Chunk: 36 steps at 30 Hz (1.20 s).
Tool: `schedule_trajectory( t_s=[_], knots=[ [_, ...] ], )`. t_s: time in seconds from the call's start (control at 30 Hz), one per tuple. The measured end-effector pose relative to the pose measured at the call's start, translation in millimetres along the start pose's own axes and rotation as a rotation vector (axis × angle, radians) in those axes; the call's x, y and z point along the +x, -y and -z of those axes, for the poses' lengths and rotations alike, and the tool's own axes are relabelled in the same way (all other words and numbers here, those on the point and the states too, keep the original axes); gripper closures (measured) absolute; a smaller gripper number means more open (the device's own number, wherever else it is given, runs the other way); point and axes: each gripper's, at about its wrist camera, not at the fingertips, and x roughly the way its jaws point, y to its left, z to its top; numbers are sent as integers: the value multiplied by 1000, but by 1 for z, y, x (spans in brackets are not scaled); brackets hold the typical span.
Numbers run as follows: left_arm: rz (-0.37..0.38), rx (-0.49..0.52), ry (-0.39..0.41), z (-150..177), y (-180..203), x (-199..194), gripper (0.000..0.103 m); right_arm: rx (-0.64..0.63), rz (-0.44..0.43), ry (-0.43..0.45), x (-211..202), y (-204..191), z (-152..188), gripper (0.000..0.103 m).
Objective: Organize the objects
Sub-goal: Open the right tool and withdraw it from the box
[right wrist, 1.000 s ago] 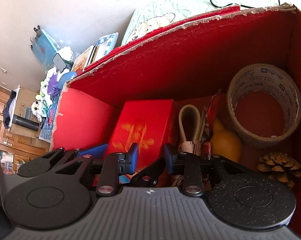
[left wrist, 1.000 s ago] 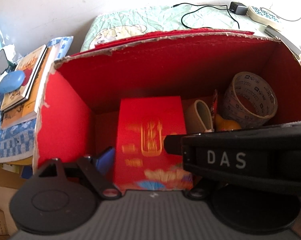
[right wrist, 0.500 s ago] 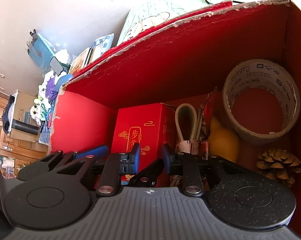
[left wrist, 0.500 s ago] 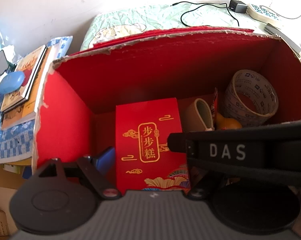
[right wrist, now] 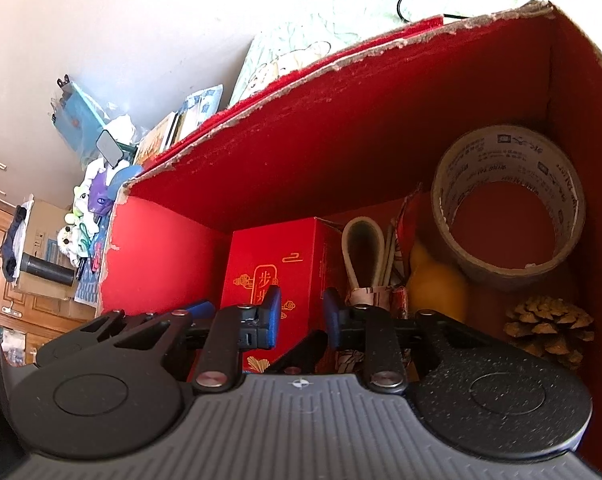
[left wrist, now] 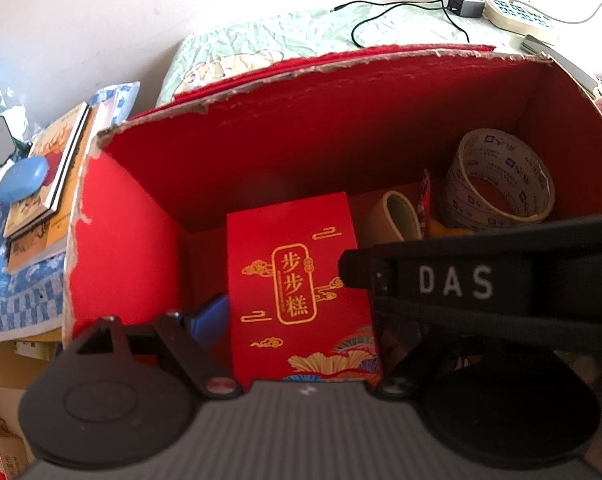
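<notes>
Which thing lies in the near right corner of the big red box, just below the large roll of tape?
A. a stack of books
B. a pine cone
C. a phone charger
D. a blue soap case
B: the right wrist view shows a brown pine cone on the floor of the big red box, just below the roll of tape.

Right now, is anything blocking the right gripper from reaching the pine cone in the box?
Nothing visible does. The pine cone lies uncovered in the red box, beside the tape roll, to the right of the right gripper.
</notes>
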Motion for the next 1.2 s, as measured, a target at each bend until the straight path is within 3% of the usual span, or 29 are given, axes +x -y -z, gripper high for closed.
schedule_trajectory(
  t_s=[0.47,0.73,0.97,1.07,1.2],
  knots=[
    [-23,4,1,-2,3,0,18,12,0,16,3,-1,0,76],
    [-71,-12,59,-2,1,-11,14,10,-17,25,-1,-1,-3,75],
    [-152,-68,107,1,-4,-40,14,-71,82,133,-33,-8,-4,75],
    [-158,-112,122,3,-8,-54,14,-130,161,181,-48,-13,-1,75],
    [-167,-153,133,8,-8,-72,14,-153,191,201,-63,-13,3,75]
  ],
)
